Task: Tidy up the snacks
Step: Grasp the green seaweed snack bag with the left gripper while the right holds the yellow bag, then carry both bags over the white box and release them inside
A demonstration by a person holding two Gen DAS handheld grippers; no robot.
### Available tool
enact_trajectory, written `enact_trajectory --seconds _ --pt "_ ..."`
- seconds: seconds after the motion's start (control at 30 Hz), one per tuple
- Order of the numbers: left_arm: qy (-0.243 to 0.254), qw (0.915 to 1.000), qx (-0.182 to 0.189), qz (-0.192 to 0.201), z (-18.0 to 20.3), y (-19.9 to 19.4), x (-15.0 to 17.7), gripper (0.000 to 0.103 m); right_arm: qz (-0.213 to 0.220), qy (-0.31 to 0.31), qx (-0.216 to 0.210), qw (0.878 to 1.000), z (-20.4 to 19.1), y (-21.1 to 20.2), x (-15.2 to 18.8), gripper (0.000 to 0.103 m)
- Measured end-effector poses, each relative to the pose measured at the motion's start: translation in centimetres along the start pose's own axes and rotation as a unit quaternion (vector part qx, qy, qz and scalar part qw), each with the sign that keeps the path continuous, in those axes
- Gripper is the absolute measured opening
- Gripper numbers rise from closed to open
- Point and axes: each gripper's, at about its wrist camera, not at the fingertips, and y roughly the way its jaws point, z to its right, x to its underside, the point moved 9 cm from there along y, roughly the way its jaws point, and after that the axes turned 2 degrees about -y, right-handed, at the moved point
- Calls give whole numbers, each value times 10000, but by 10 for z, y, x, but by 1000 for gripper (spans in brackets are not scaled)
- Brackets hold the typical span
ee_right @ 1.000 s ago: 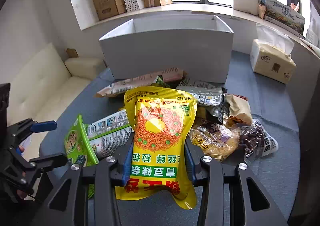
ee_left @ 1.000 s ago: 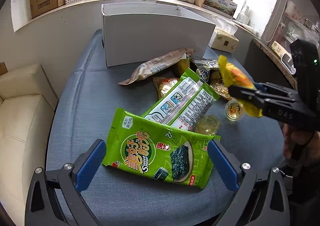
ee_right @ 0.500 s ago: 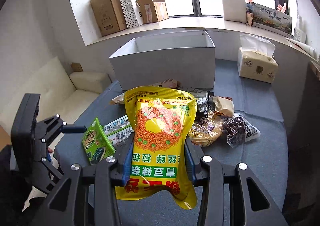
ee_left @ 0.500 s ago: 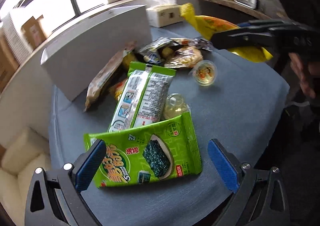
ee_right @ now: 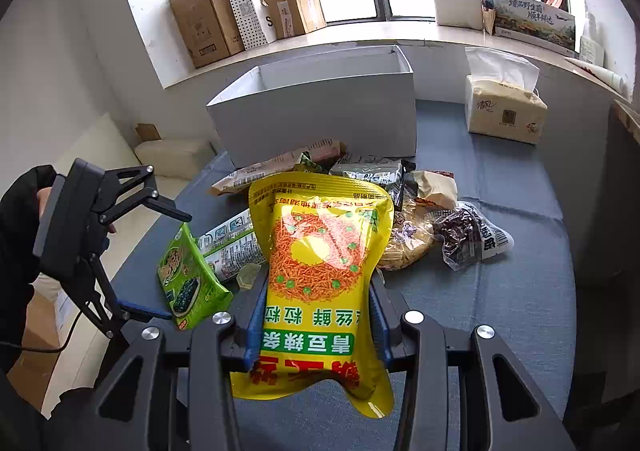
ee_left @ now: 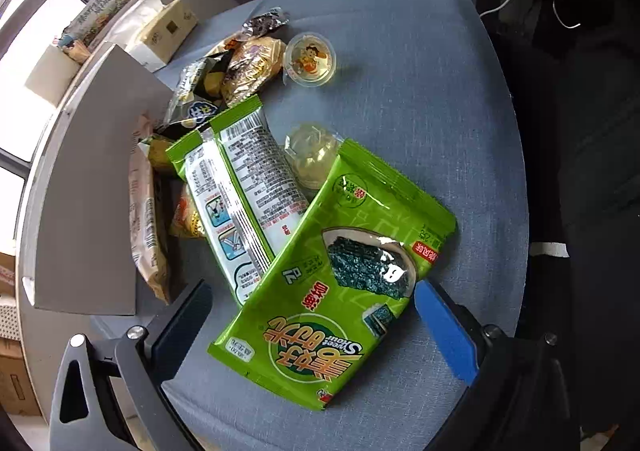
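Daylight is coming through a wide window behind a sill (ee_right: 360, 36) lined with cardboard boxes (ee_right: 208, 21) and a long printed carton whose Chinese lettering is too small to read surely. Below it, a grey-blue cloth surface (ee_right: 516, 291) is carrying a heap of snacks and an open white box (ee_right: 320, 111) standing near its far edge, with a tissue pack (ee_right: 505, 107) sitting toward the far right corner.

The right gripper (ee_right: 316, 315) is gripping a yellow snack bag (ee_right: 324, 267) above the near edge, its blue-padded fingers (ee_right: 256, 325) clamped on the bag's sides. The bag is hanging upside down to the camera; its green band is showing the characters 青豆辣条, over a picture of orange strips and green peas.

The left gripper (ee_left: 312, 331) is hovering over the near left part of the surface with its fingers (ee_left: 446, 335) spread wide apart, framing a green seaweed packet (ee_left: 336, 283) without touching it. That packet is lying flat, printed "Sweet Hour" beneath large yellow Chinese characters, with a red tag at one corner. Its upper end is overlapping a second green packet (ee_left: 240, 195) turned to its white back panel of fine print and pictograms. A clear jelly cup (ee_left: 310, 153) is lying just beside both, and another cup (ee_left: 309, 58) with a cartoon lid is sitting nearer the middle, next to a golden bag (ee_left: 250, 67) and a dark foil pack (ee_left: 196, 99).
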Motion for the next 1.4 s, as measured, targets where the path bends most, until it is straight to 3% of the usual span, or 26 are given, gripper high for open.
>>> enact_trajectory --seconds 0.13,0.37,0.5,0.63,0.73,0.83,0.9,1.03,1.13,1.23,1.4 --pt "101 9993 306 -202 -7 15 2 99 -71 62 45 9999 4 1 5 47" --pt "-350 9986 387 50 -25 4 -3 72 -88 202 75 9997 9 2 8 47" --pt "-866 9956 116 328 -29 -13 -2 72 -79 170 20 9998 4 3 9 47" --pt "-1609 9839 -330 709 -38 -37 -3 72 -58 145 -17 9999 -1 4 8 47" --pt "-2668 9573 -599 944 -56 -58 -3 72 8 147 -22 9999 -4 2 6 47" --pt "-3622 9179 -932 1328 -76 -84 2 72 91 166 -4 9998 -5 1 -1 47" --pt "-4175 8874 -1284 1477 -92 -100 8 72 115 219 33 9997 -3 1 -8 47" --pt "-5310 8185 -1279 1784 -120 -116 17 73 341 230 -28 9992 -5 -2 -31 47" --pt "-5502 7989 -1303 2050 -136 -128 9 73 487 257 -24 9985 -3 -2 -53 47" --pt "-5548 7915 -1434 2125 -154 -137 2 73 634 176 -160 9977 -5 2 -82 47" --pt "-5663 7783 -1312 2374 -213 -147 -16 73 841 -27 -74 9964 2 18 -145 47"
